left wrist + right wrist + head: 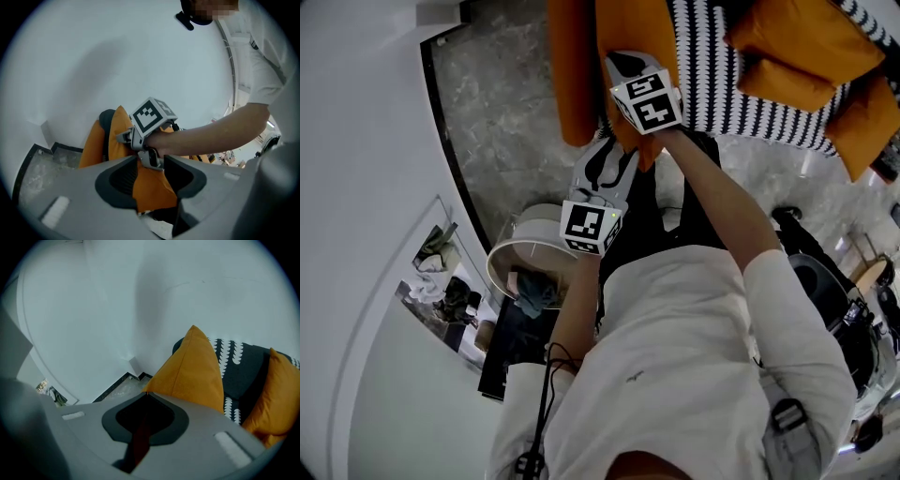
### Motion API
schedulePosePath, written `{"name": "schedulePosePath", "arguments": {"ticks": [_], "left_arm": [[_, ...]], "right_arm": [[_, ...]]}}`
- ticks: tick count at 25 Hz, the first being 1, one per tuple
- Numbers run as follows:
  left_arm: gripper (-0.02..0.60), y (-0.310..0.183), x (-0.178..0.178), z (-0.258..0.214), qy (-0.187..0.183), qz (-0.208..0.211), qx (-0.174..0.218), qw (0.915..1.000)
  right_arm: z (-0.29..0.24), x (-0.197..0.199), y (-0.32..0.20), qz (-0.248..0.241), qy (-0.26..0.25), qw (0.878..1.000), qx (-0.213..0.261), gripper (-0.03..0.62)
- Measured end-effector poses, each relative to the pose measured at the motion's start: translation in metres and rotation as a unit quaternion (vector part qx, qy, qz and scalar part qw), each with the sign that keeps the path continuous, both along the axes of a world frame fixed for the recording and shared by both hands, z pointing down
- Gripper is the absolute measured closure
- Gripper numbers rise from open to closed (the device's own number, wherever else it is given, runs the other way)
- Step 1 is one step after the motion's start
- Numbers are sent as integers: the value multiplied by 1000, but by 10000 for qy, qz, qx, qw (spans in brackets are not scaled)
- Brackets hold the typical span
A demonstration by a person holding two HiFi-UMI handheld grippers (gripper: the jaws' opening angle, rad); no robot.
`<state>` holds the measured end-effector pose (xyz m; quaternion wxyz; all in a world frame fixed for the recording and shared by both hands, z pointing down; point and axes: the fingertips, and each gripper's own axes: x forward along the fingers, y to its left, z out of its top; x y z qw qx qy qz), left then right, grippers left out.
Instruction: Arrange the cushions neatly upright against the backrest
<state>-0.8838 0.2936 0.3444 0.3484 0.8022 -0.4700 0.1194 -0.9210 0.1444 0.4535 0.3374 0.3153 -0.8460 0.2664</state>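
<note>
Lighting, all three views: I log soft, even, fairly bright light with no glare.
Shadows: a faint broad patch on the white wall at 10 o'clock in the left gripper view.
Distortion: heavy fisheye and a black rim in both gripper views; the head view bows at its edges.
Focus: orange cushion sharp, nearest parts soft.
</note>
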Motion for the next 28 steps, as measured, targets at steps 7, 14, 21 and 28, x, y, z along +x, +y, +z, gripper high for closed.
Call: {"name": "schedulePosePath", "arguments": {"ticks": [7, 14, 21, 28], "left_arm": [[321, 23, 24, 41, 56, 460, -642, 9969], [334, 30, 27, 67, 208, 301, -924, 9950], [407, 40, 20, 84, -82, 372, -1263, 9913], [514, 32, -28, 90, -264, -35, -1325, 9908]], "right_arm": [[0, -7, 0, 16, -57, 10000, 16, 559], [-4, -16, 4, -133, -255, 9996, -49, 551], [-48, -21, 0, -642, -719, 9943, 448, 453], [-45, 42, -11, -107, -196, 9964, 816, 468]]}}
